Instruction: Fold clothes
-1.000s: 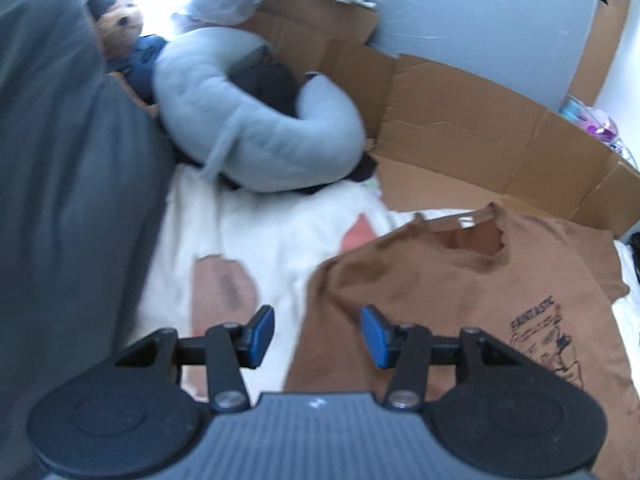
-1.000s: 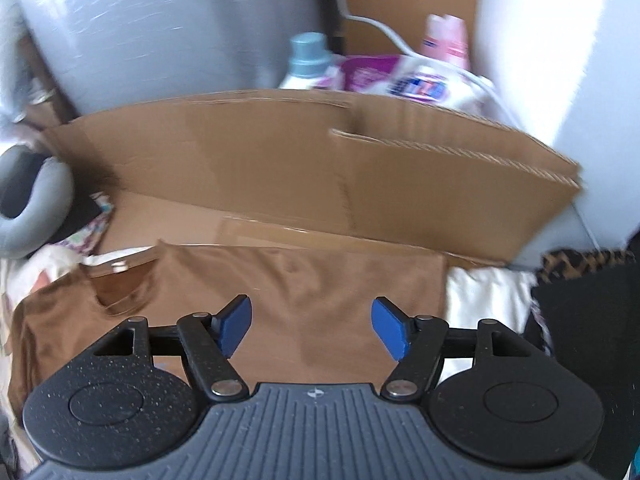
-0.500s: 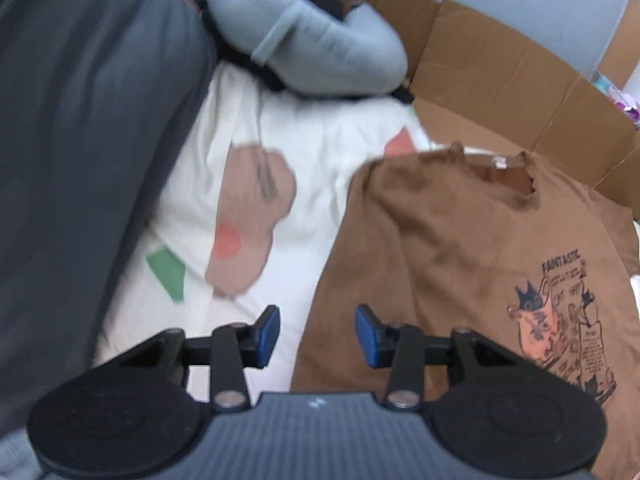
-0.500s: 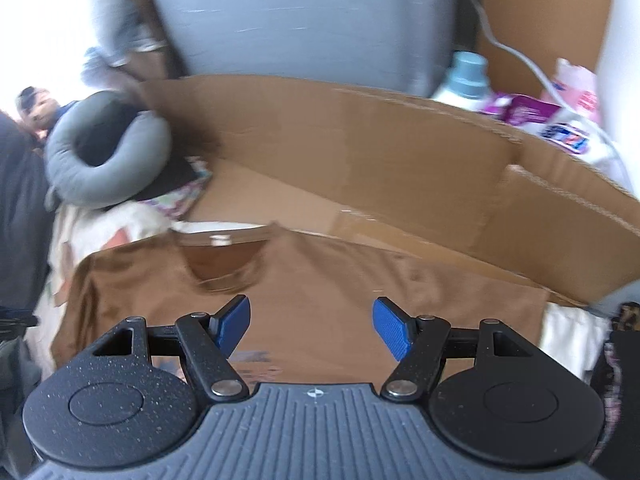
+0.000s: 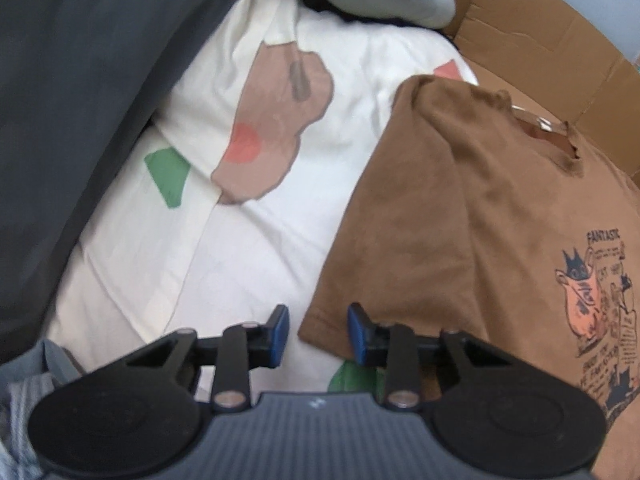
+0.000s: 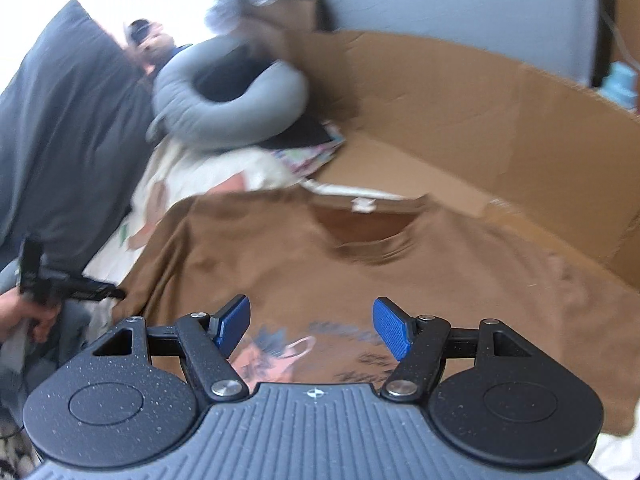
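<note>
A soft brown cotton T-shirt with a printed cartoon graphic (image 5: 492, 216) lies spread face up on a white bedsheet with patches of pink, green and taupe (image 5: 256, 208). Seen from the left wrist, the shirt fills the frame from 1 to 5 o'clock; its left edge runs from the shoulder at 12 o'clock down to the corner at 6 o'clock, where it folds under slightly. The left tool (image 5: 318, 330) hovers over that corner with its blue pads spread, nothing between them: the right pad is over the shirt's edge, the left over bare sheet. Open sheet stretches toward 9 and 11 o'clock until it meets a dark grey, smooth fabric mass (image 5: 80, 92) at 10 o'clock.

From the right wrist, the right tool (image 6: 312, 330) hangs above the shirt's chest print, pads wide apart and empty. The neckline, with a small white label, lies at 12 o'clock, slightly rumpled. Stiff, creased tan cardboard panels (image 6: 472, 120) stand from 12 to 3 o'clock, just beyond the collar and right shoulder, closing that side. A grey padded U-shaped pillow (image 6: 228, 108) rests at 11 o'clock, well apart from the shirt. At 9 o'clock, a hand (image 6: 28, 316) grips the other tool's black body at the shirt's edge. The view is motion-blurred.
</note>
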A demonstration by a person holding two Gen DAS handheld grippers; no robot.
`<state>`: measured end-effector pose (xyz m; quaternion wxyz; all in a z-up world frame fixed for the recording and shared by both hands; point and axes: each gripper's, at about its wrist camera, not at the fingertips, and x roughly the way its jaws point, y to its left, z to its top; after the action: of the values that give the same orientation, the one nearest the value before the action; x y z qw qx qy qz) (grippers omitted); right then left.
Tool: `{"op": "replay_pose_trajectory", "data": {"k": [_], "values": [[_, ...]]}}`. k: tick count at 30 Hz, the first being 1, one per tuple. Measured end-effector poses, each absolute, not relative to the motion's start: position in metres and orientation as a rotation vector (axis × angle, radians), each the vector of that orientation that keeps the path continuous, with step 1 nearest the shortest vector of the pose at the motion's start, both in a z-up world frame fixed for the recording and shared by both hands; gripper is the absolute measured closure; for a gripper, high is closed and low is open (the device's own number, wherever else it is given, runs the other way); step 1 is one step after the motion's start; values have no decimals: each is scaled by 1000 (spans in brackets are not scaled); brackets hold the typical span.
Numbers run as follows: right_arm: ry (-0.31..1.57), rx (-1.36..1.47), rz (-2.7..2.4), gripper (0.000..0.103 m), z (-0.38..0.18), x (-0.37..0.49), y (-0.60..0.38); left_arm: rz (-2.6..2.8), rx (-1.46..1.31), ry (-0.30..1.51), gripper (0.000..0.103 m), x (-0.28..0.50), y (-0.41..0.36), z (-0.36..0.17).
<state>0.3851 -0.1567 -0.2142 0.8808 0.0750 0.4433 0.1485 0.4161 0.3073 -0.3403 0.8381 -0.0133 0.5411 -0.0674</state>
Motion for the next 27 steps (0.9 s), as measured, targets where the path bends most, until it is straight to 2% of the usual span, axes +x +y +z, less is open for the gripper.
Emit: {"op": "replay_pose_trajectory", "data": {"k": [4,10,27], "values": [[929,158,359,29,-235,382,-136,-126,-33,1128,71,413,307,-346],[974,158,418,29,-264,382,-110,-121,-31,1099,96,410,301,-347],[997,148,464,29,-284,391,-76,-32,38,1005,97,437,337,-286]]}}
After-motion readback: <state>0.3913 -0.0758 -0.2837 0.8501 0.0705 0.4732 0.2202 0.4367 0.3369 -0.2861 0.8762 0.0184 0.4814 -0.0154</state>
